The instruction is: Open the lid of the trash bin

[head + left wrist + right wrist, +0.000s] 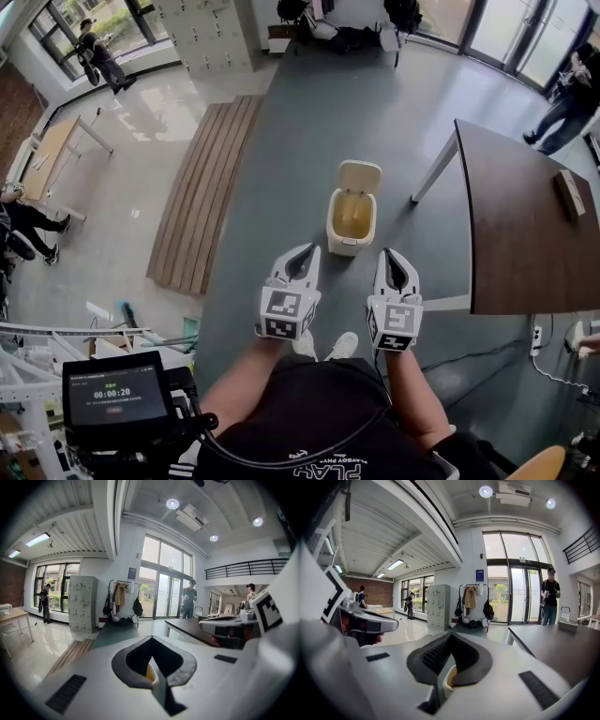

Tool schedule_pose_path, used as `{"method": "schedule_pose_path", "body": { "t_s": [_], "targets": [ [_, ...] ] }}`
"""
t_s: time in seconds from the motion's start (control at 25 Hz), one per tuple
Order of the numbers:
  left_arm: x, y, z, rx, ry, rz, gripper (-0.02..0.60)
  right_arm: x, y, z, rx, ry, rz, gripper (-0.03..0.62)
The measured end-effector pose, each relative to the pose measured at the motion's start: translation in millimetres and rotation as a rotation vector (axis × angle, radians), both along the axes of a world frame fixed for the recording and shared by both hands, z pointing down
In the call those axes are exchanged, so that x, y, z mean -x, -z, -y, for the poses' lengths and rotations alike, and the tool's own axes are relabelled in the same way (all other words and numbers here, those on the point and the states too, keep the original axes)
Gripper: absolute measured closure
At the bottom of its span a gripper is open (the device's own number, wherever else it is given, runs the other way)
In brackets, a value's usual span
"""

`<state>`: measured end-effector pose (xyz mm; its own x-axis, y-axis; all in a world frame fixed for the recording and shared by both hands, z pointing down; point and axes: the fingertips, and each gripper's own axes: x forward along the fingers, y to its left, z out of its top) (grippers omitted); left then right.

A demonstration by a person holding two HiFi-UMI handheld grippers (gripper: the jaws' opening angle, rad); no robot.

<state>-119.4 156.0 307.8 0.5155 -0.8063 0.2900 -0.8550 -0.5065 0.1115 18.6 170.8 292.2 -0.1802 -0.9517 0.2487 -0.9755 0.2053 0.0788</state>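
A cream trash bin [349, 225] stands on the grey floor [394, 112]. Its lid [360, 175] is tipped up and back, and the inside shows. The left gripper [312, 250] and right gripper [387, 253] hover side by side just short of it, the jaws of both closed on nothing. A dark bench [525, 225] stands to the right.

We stand on a grey floor [375, 112] between a dark brown table [525, 225], a slatted wooden platform [202, 187], grey lockers [202, 33] and tall windows [159, 583].
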Motion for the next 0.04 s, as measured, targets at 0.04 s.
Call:
{"method": "schedule_pose_path", "body": {
  "t_s": [0.04],
  "targets": [
    [-1.7, -0.6, -0.9, 0.001, -0.003, 0.000, 0.584, 0.1, -0.4, -0.1, 0.000, 0.002, 0.000, 0.594]
  ]
}}
